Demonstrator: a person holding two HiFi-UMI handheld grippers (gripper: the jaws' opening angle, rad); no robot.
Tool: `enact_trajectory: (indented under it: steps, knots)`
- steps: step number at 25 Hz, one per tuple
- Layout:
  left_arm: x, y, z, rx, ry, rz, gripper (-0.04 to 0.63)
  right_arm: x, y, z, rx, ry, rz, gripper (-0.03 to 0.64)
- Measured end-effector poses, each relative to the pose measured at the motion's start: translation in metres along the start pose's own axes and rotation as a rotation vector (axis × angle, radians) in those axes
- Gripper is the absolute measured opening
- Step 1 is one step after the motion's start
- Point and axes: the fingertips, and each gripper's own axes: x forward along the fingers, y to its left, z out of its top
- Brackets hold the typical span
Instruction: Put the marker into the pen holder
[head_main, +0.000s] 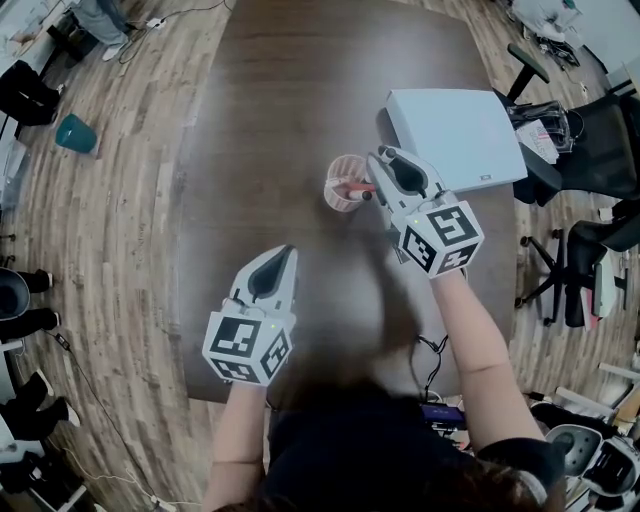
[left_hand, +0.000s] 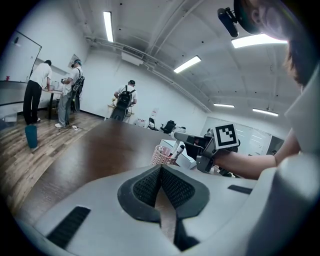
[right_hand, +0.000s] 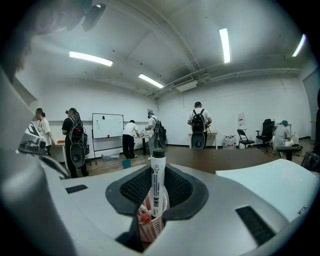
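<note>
right gripper (right_hand: 157, 172): jaws pressed onto the marker (right_hand: 157, 187), one pad on each side of the barrel
marker: white barrel, black cap uppermost; its long axis stands near upright, crossing the jaw line, and its lower end is already inside the rim of the pen holder (right_hand: 150, 227)
pen holder: pink mesh cup standing on the dark wooden table (head_main: 280, 120), directly below the right gripper's jaw tips; a red-tipped item (right_hand: 145, 218) already sits in it
key relation: marker and holder lie on one vertical line, so the move left looks like a short drop or a plain release, not a sideways carry
nearer hand: the right one, by far
left gripper (left_hand: 161, 172): pads meeting in a closed seam, nothing between them, held low over the table well apart from the holder, which lies ahead of it and to its right
white box (head_main: 455, 135): on the table just beyond the holder, to the right
writing: dark print runs down the marker barrel, too small to read surely; small print on the box edge is not legible; each gripper cube bears black-and-white square markers
</note>
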Motion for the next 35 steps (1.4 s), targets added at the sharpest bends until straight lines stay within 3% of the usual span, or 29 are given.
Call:
enact_trajectory:
  steps: [10, 23, 35]
  knots:
    - [0.001, 0.006, -0.004, -0.002, 0.015, 0.005, 0.028, 0.011, 0.006, -0.028, -0.04, 0.127, 0.011, 0.095]
    - [-0.006, -0.002, 0.0, 0.0, 0.009, -0.002, 0.028, -0.009, 0.003, -0.019, -0.009, 0.112, -0.015, 0.103]
    - [-0.029, -0.03, 0.024, 0.031, -0.067, 0.008, 0.028, -0.064, 0.015, -0.003, 0.021, 0.087, -0.025, 0.074]
